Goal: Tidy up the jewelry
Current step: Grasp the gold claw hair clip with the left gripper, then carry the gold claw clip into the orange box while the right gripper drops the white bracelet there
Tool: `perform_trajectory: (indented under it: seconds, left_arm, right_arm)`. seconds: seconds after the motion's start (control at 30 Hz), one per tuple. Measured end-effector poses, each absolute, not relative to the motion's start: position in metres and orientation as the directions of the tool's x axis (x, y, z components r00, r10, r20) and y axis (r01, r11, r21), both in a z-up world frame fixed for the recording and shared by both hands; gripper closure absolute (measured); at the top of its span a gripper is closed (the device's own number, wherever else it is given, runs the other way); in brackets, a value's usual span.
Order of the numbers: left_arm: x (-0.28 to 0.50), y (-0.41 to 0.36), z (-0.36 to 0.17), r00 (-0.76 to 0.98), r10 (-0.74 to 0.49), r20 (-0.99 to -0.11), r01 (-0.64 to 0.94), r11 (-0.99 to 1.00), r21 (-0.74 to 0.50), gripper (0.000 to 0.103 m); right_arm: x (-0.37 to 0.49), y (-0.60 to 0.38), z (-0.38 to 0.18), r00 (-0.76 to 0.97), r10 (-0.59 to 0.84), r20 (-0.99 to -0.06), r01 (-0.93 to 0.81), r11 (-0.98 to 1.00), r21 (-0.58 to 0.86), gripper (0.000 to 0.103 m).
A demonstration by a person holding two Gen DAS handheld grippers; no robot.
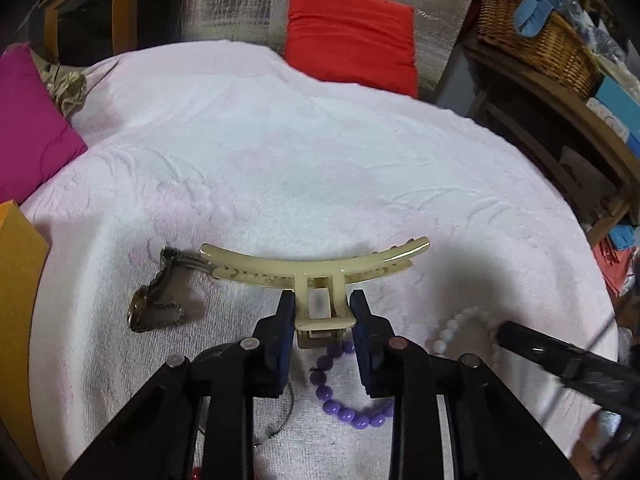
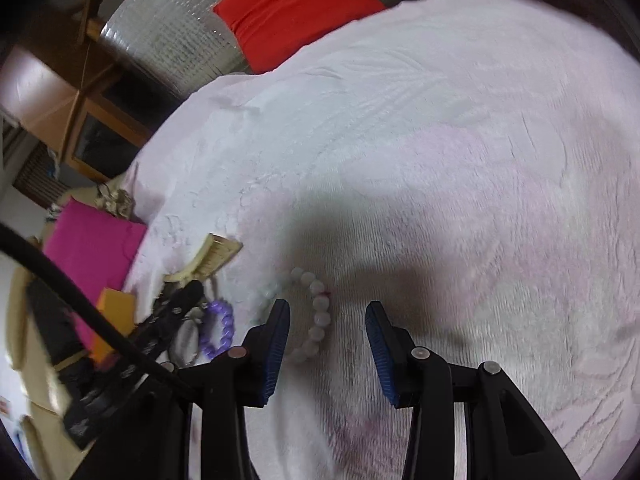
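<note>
My left gripper (image 1: 323, 300) is shut on the handle of a cream hair claw clip (image 1: 316, 266), held just above the white towel (image 1: 320, 160). A purple bead bracelet (image 1: 344, 408) lies below the jaws. A dark ornate hair clip (image 1: 158, 304) lies to the left. A white bead bracelet (image 1: 460, 328) lies to the right. My right gripper (image 2: 328, 320) is open and empty, with the white bead bracelet (image 2: 316, 316) beside its left finger. The claw clip (image 2: 212, 258) and purple bracelet (image 2: 220, 328) show at the left in the right wrist view.
A magenta cushion (image 1: 28, 128) and an orange box (image 1: 16, 300) sit at the left. A red cushion (image 1: 352, 36) leans at the back. A wicker basket (image 1: 536, 40) stands on a wooden shelf at the right.
</note>
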State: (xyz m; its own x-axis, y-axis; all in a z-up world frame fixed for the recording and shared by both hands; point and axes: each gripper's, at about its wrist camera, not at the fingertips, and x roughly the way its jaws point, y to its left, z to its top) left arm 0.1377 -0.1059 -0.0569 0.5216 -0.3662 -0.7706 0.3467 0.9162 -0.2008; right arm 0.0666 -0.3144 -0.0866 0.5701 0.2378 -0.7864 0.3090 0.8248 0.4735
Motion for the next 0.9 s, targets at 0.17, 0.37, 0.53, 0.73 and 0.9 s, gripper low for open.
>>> perform_trajectory:
  seconds: [0.17,0.37,0.53,0.73,0.9]
  left_arm:
    - [0.13,-0.102,-0.034,0.558,-0.413,-0.72,0.378,0.899,-0.223,0.075]
    - [0.123,-0.091,-0.016,0.599,-0.417,-0.684,0.374,0.901,-0.222,0.075]
    - [0.121,-0.069,-0.004,0.638,-0.4,-0.659,0.339,0.913,-0.226,0.075]
    - [0.115,-0.038,0.014,0.696,-0.355,-0.624,0.294,0.934,-0.202,0.075]
    - [0.114,-0.006,0.02,0.72,-0.323,-0.614,0.243,0.946,-0.213,0.075]
  right_arm:
    - [0.075,-0.298,-0.086,0.568,0.106,-0.816,0.271,0.912,0.307,0.081]
    - [0.071,-0.294,-0.083,0.587,0.077,-0.806,0.237,0.936,0.262,0.093]
    - [0.058,-0.305,-0.075,0.612,0.112,-0.783,0.251,0.911,0.327,0.093]
    - [0.043,-0.309,-0.06,0.671,0.132,-0.729,0.241,0.892,0.383,0.093]
    - [0.038,-0.294,-0.045,0.714,0.144,-0.685,0.204,0.893,0.4,0.093]
